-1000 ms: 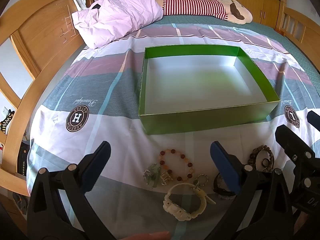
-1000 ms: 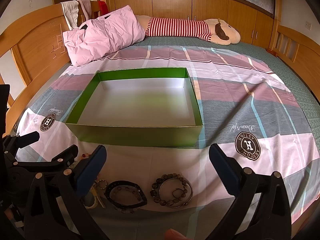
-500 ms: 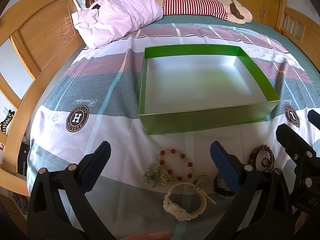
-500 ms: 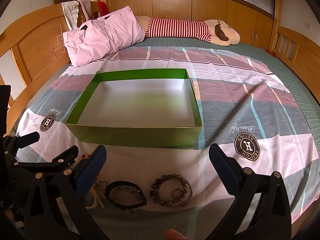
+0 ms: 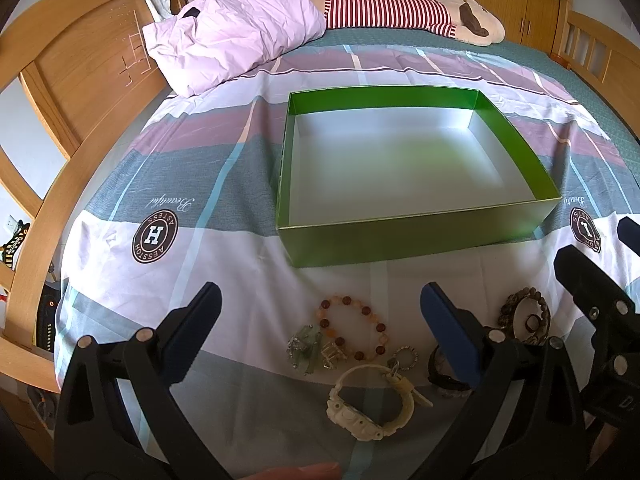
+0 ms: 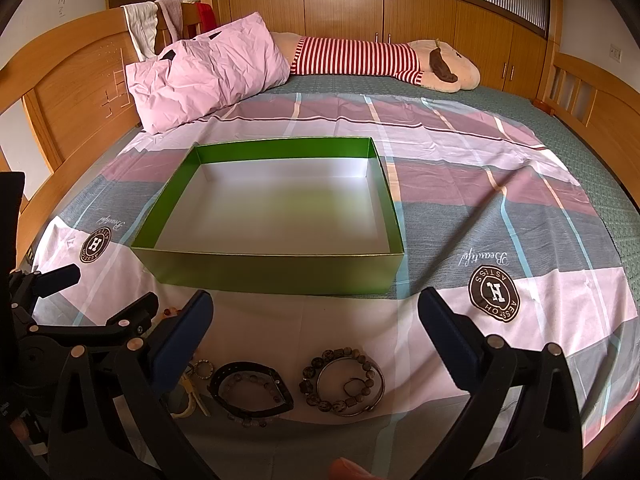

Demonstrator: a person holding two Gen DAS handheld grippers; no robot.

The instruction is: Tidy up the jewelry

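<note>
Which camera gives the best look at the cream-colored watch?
The left wrist view: the cream watch lies whole and unobstructed on the bedsheet, between the open tool's fingers. In the right wrist view only a sliver of it peeks out behind the left tool.

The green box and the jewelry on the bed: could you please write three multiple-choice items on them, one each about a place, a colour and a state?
1. Where does the jewelry lie?
A. Inside the green box
B. On the bedsheet, in front of the box
C. On the pink pillow

2. What colour is the watch?
A. Cream white
B. Red
C. Blue

3. In what state are the left gripper and the right gripper?
A. Both shut on a bracelet
B. Only the left holds something
C. Both open and holding nothing

Answers:
1 B, the pieces sit on the sheet between the box's front wall and the grippers, and the box's white floor is bare.
2 A, its strap and case are pale cream.
3 C, each gripper's fingers stand wide apart with nothing between them.
</note>
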